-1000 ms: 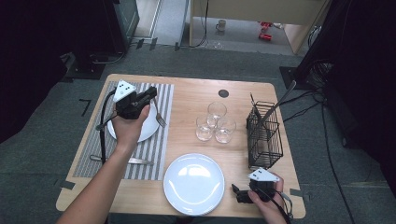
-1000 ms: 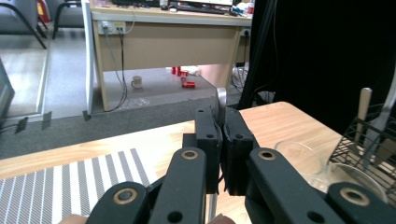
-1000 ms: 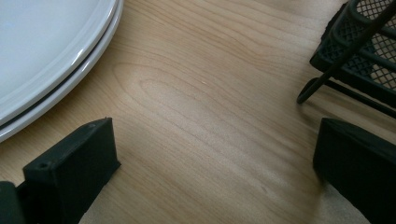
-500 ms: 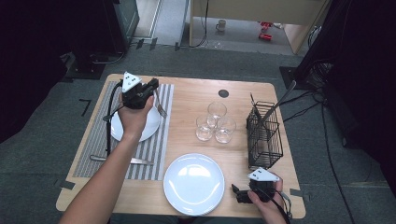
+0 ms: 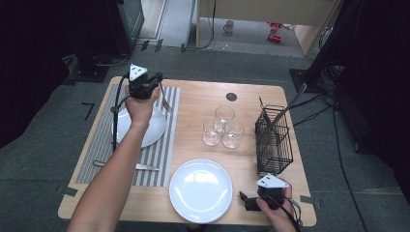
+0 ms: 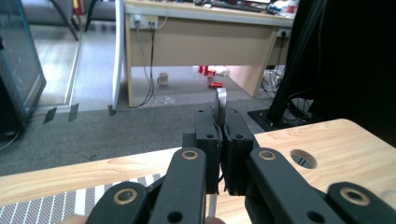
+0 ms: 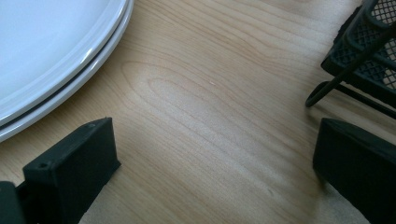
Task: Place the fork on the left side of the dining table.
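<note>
Jaws on the left gripper (image 5: 155, 86) are clamping a fork (image 5: 165, 101) by its handle, with the prongs hanging down over the striped placemat (image 5: 170, 137), just beside the small white plate (image 5: 157, 128). In the left gripper view the handle tip (image 6: 221, 99) is poking up between the pads. Thin polished steel like that is light and stiff but slippery, so I'm guessing it could swivel in the pinch; gripping mid-handle seems safer. The right gripper (image 5: 249, 202) is resting wide open on the counter (image 5: 203, 101), holding nothing, near the big plates (image 5: 199, 189) and the wire caddy (image 5: 274, 140).
</note>
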`<state>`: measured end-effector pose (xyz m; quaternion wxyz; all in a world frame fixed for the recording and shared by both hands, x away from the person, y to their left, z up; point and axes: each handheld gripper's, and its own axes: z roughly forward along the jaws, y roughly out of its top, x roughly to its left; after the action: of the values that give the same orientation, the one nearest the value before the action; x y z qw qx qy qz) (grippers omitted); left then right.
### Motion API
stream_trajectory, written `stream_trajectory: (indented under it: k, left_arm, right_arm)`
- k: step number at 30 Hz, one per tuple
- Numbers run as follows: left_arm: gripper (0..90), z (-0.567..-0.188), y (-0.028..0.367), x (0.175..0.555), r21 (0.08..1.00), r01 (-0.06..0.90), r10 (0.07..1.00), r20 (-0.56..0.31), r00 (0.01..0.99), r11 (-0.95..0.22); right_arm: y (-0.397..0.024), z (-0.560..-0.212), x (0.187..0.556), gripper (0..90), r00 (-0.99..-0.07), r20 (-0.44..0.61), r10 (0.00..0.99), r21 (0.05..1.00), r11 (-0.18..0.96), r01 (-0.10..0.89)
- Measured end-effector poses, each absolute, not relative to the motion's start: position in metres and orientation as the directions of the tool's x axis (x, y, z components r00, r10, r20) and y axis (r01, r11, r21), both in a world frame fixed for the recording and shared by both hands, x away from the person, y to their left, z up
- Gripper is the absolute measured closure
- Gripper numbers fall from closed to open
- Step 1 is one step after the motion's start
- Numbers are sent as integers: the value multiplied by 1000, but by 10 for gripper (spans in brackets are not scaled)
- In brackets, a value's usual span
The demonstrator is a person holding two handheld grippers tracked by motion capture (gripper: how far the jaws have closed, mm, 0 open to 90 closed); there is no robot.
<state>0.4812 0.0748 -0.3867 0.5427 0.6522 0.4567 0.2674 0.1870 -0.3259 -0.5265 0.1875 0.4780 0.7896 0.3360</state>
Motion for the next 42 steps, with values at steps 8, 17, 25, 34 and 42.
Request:
stream_trajectory:
  k: [8, 17, 25, 34, 42]
  left_arm:
    - [883, -391, 62, 504, 959, 283, 904, -134, 406, 15]
    - [882, -410, 64, 519, 958, 285, 929, -118, 351, 14]
    - [881, -421, 73, 515, 957, 290, 924, -130, 361, 21]
    - [873, -420, 85, 512, 924, 382, 903, -159, 400, -6]
    - [886, -420, 103, 513, 918, 371, 887, -282, 365, 139]
  right_arm:
    - [-326, -527, 187, 0, -479, 25, 877, 710, 322, 627]
    - [-325, -527, 187, 0, -486, 24, 874, 711, 327, 623]
    - [-325, -527, 187, 0, -490, 25, 871, 710, 330, 622]
    - [-325, -527, 187, 0, -490, 24, 871, 711, 330, 622]
    - [-325, -527, 187, 0, -490, 25, 871, 711, 330, 621]
